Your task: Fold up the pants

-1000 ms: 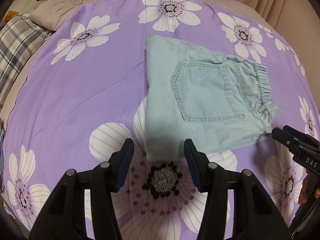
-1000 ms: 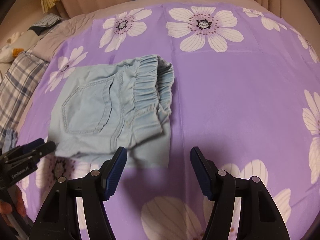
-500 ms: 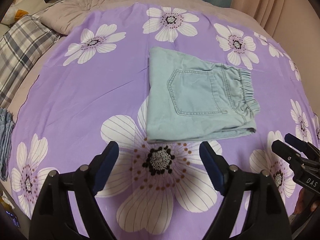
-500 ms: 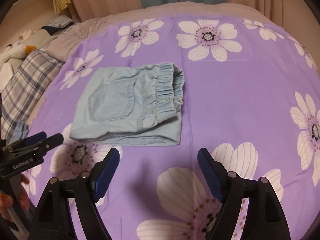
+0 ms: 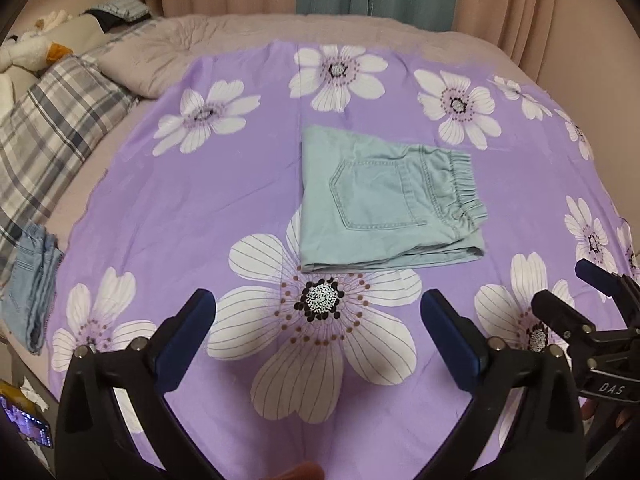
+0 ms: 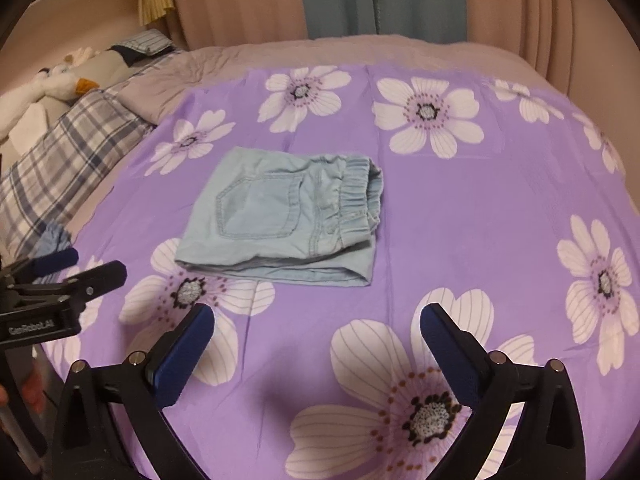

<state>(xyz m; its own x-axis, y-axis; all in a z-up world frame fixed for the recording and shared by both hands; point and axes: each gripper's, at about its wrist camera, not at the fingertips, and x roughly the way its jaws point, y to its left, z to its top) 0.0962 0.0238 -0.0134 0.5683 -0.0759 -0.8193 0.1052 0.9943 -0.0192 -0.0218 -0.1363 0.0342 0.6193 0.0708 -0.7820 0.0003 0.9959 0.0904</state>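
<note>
Partly cropped: denim garment (image 5: 34, 280) at edge

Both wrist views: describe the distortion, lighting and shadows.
Left wrist view: strong fisheye bend with dark corners; dim warm light; pants sharp; faint shadow on the sheet under the left gripper. Right wrist view: same curved edges; pants slightly soft; a soft shadow between the right gripper fingers; no glare in either.
</note>
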